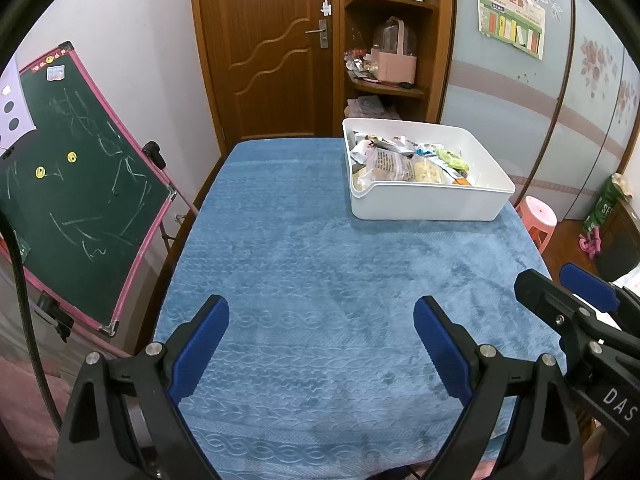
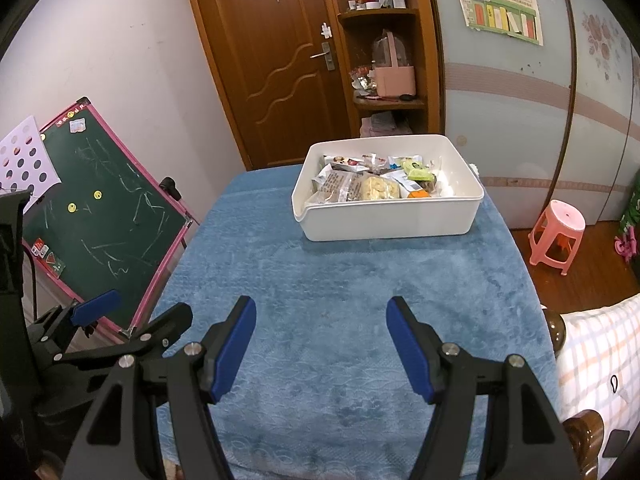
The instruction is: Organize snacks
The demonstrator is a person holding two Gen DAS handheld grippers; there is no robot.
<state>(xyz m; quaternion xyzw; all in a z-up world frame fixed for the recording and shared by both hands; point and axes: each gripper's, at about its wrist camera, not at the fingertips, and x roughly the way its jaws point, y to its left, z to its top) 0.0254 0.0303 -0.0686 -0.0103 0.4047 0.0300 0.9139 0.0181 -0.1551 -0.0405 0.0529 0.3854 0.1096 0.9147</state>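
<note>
Snack packets: a heap of small crinkly foil and clear-plastic snack packets point(image 2: 368, 180), judged light, soft and slippery; contents likely brittle (biscuit-like pieces are seen through one clear bag), so a gentle squeeze is advised.
Where to grip: packets are best taken by a sealed edge or a raised corner, not across the filled middle; one at a time, since they overlap.
Look of packets: mixed colours are seen, incl. silver-white, clear w/ dark print, pale yellow, green, orange; labels too small to be read.
Bin: a white rectangular plastic bin w/ a pour lip point(image 2: 384, 220); judged rigid, smooth-walled, light even when filled; could be taken by the rim point(image 1: 432, 190) if it has to be shifted.
Position: the bin is set at the far right corner of the table covered w/ a blue plush cloth point(image 1: 320, 260); all packets lie inside it, none on the cloth.
Left gripper point(image 1: 320, 344): jaws spread wide, nothing between them; held over the near edge, well apart from the bin.
Right gripper point(image 2: 320, 344): jaws parted, narrower than the left, nothing held; also at the near edge.
Stage (judged): sorting not yet begun or already finished; cannot be told.
</note>
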